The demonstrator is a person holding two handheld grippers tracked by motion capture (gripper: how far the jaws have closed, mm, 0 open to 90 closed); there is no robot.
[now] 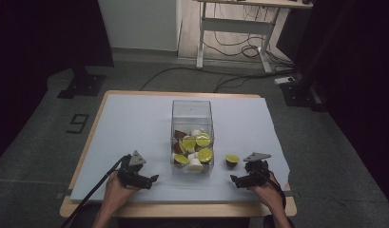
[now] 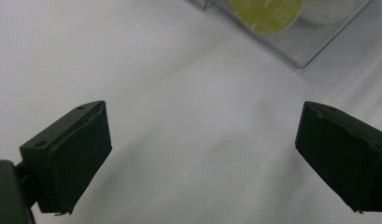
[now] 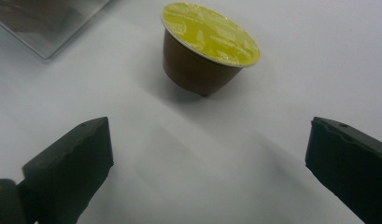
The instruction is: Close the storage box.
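A single coffee capsule [image 1: 232, 159] stands on the white table sheet [image 1: 135, 123], just to the right of the clear box [image 1: 192, 118], which holds more capsules of the same kind. The right gripper [image 1: 236, 180] rests near the table's front edge, jaws spread wide and empty. The capsule lies just ahead of it and slightly to its left, near but not touching. The left gripper [image 1: 153, 179], also spread and empty, sits on the far side of the box, so the right hand is clearly the nearer one.

The right gripper view shows what the high view cannot: the capsule [image 3: 205, 49] stands on its narrow brown base, yellow foil lid up and tilted. The left gripper view shows a box corner [image 2: 300, 60] ahead.
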